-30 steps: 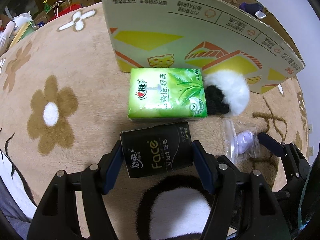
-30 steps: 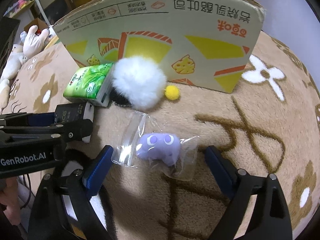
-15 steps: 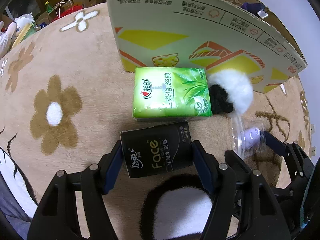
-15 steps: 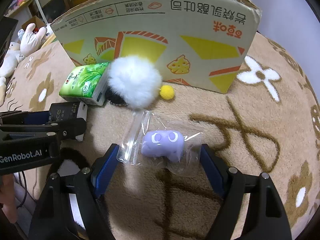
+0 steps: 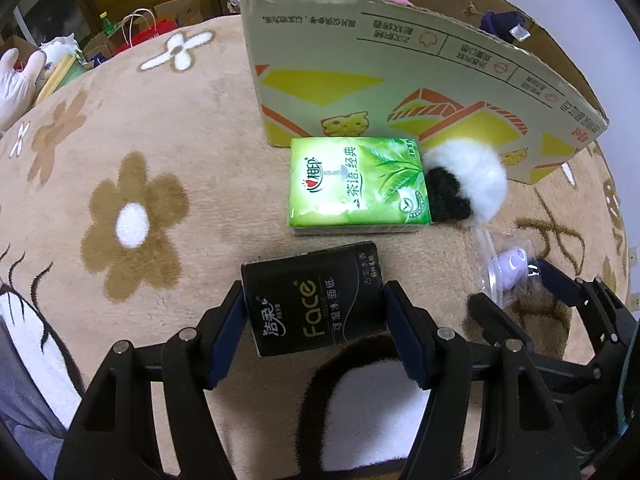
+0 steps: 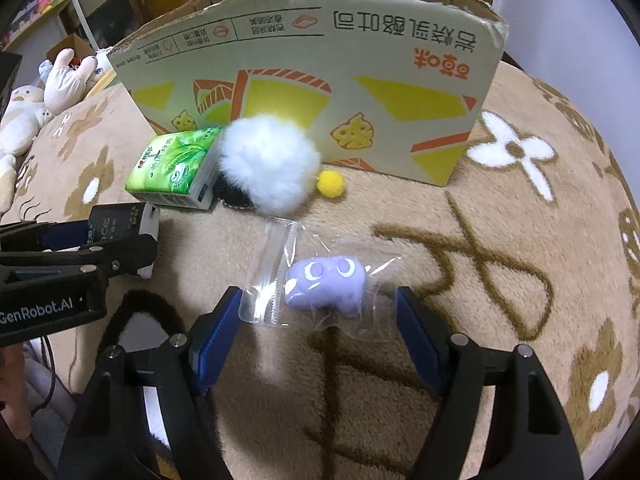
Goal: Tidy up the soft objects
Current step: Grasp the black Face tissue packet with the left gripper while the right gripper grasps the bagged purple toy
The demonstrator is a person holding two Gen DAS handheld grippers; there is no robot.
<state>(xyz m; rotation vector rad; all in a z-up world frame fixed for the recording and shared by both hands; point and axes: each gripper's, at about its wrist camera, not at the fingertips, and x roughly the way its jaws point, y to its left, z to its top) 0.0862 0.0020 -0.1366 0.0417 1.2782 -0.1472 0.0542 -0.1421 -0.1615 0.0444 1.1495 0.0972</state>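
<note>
My left gripper (image 5: 315,300) is shut on a black "Face" tissue pack (image 5: 312,276), its pads pressing both short sides; the pack rests on the flowered beige blanket (image 5: 160,140). A clear zip bag holding a small purple soft toy (image 6: 326,284) lies between the fingers of my right gripper (image 6: 319,296). Its jaws are closing; the pads are at the bag's edges but do not squeeze the toy. A green tissue pack (image 5: 356,182) and a white-and-black fluffy ball (image 5: 472,176) lie just beyond, against the cardboard box (image 5: 400,60).
A small yellow pom-pom (image 6: 330,184) sits by the foot of the box (image 6: 320,60). Plush toys (image 6: 24,112) lie off the blanket's far left edge. The two grippers stand side by side, close together. A black-rimmed white patch of the blanket (image 5: 380,412) lies under the left gripper.
The right gripper's jaws have narrowed around the bagged purple toy, which now sits between the pads. The left gripper keeps its grip on the black pack, barely moved.
</note>
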